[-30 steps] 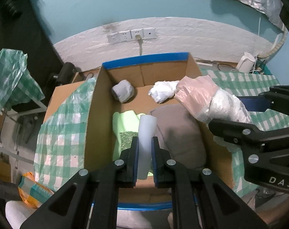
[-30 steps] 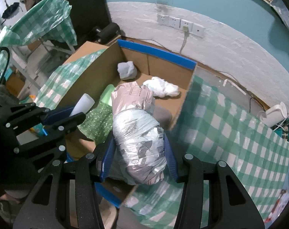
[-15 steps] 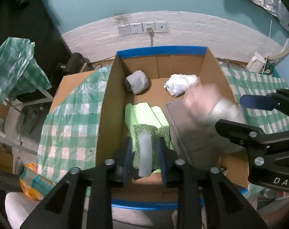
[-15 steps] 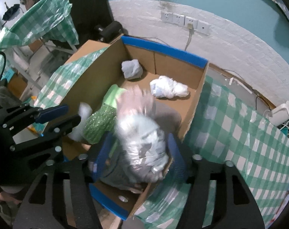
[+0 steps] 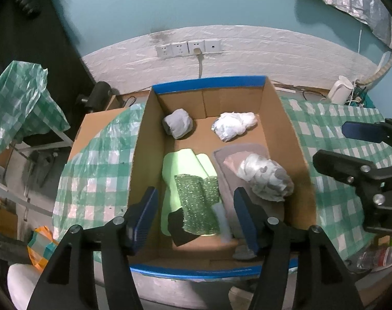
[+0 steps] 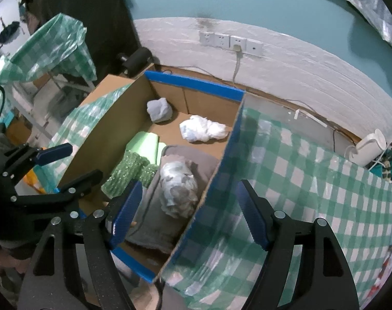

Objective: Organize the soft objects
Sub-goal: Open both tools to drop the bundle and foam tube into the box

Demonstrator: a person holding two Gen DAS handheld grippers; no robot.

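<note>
Both the left gripper [image 5: 196, 214] and right gripper [image 6: 188, 214] hang wide open and empty above the cardboard box [image 5: 278, 118], where the silver-wrapped bundle [image 5: 265, 178] lies on a grey cushion [image 6: 154, 222] beside the white foam roll [image 5: 221, 222].

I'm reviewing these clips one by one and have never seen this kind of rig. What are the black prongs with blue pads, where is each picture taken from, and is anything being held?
There is no robot here. A person holds a two-finger gripper in each hand, and a fisheye camera on each looks along its fingers. One picture comes from the left gripper, the other from the right gripper. Both are open and hold nothing.

Below them is a brown cardboard box with blue-taped edges, flanked by green checked plastic sheeting. In the box lie a grey cloth bundle, a crumpled white bag, a pale green foam roll, a green bubble-wrap piece, a white foam tube and a taped silver-white bundle on a grey-brown cushion.
</note>
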